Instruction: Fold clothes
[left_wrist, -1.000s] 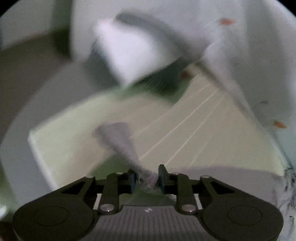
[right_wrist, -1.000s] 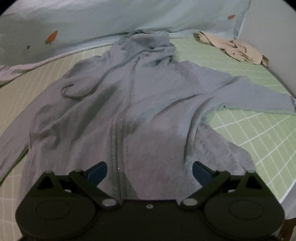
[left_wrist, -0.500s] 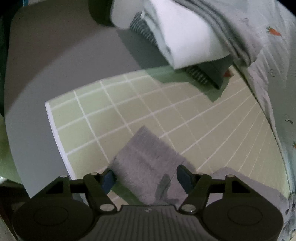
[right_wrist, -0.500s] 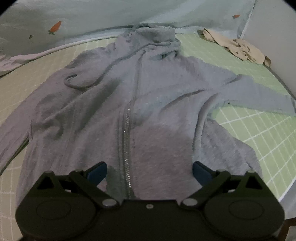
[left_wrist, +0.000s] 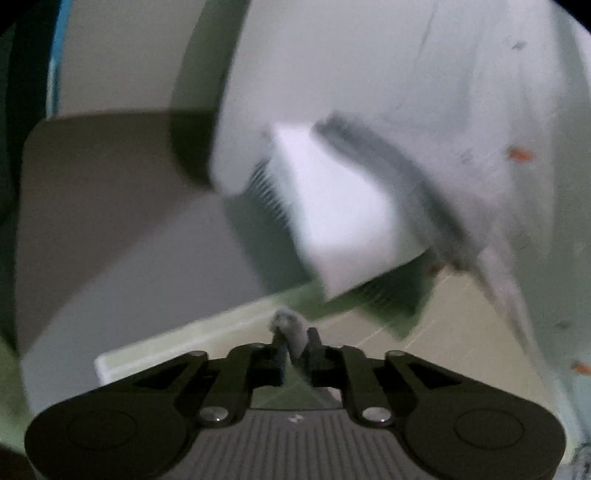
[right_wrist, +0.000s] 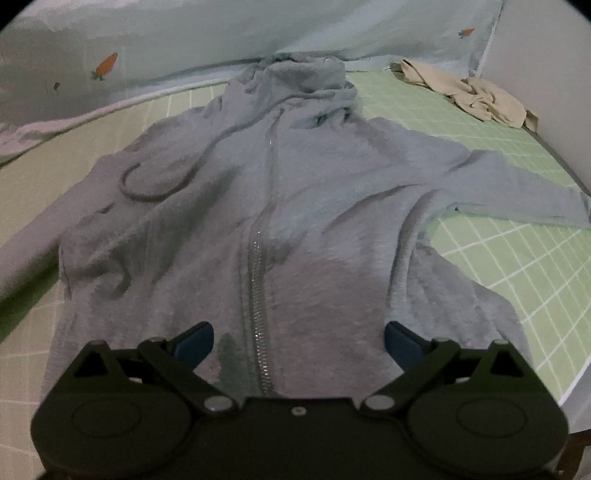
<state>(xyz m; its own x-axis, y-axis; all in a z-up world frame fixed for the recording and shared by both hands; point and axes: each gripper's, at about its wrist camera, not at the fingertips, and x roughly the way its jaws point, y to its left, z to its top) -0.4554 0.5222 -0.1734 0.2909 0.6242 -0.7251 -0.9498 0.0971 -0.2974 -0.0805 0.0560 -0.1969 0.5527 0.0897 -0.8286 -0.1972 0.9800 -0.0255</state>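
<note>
A grey zip-up hoodie (right_wrist: 295, 192) lies spread face up on the green checked bed sheet (right_wrist: 517, 258), hood at the far end. My right gripper (right_wrist: 299, 341) hangs open just above its hem, one finger on each side of the zipper (right_wrist: 258, 295), gripping nothing. In the blurred left wrist view, my left gripper (left_wrist: 295, 343) is closing, and its pads pinch a bunched grey end of the hoodie sleeve (left_wrist: 290, 325), lifted above the sheet (left_wrist: 443, 325) near the mattress corner (left_wrist: 110, 363).
A stack of folded clothes with a white piece on top (left_wrist: 340, 221) sits beyond the left gripper. A pale quilt with carrot prints (right_wrist: 147, 44) lies along the far side. A crumpled beige garment (right_wrist: 476, 96) lies at the far right by the bed edge.
Half a second ago the left gripper stood open over the sleeve end lying flat; now it pinches it and has lifted and swung. The right gripper stays open over the hem.
</note>
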